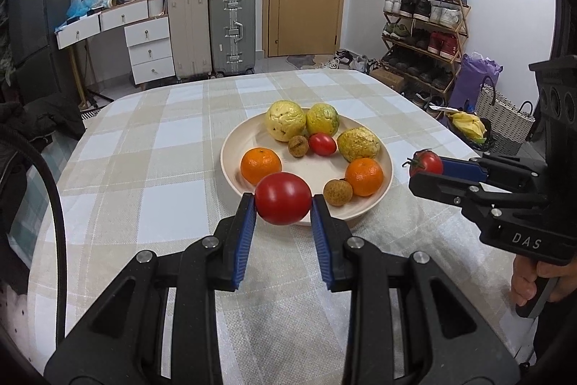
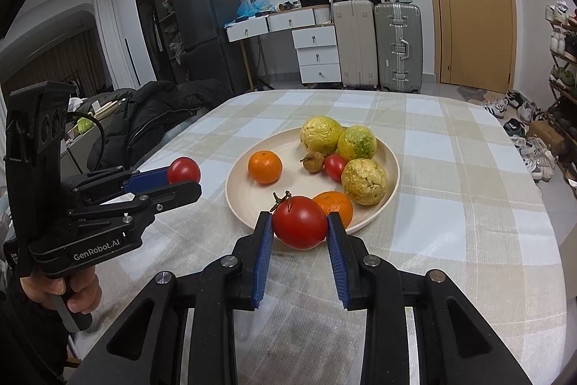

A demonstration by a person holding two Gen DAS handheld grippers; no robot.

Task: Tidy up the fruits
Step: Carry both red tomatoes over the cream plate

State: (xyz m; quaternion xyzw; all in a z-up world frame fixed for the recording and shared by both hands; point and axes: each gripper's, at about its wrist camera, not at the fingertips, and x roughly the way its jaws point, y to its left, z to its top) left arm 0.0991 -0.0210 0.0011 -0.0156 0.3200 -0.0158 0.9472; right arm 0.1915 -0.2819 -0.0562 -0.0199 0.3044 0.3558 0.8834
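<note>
My left gripper is shut on a smooth red tomato, held above the near rim of the cream plate. To the plate's right, my right gripper is shut on a red tomato with a dry stem. The same stemmed tomato shows in the left wrist view. From the right wrist view, the left gripper and its tomato hang left of the plate. On the plate lie three yellow-green fruits, two oranges, a small tomato and two brown longans.
A checked cloth covers the table. Behind it stand suitcases, a white drawer unit, a door and a shoe rack. A dark jacket lies left of the table. A person's hand grips each handle.
</note>
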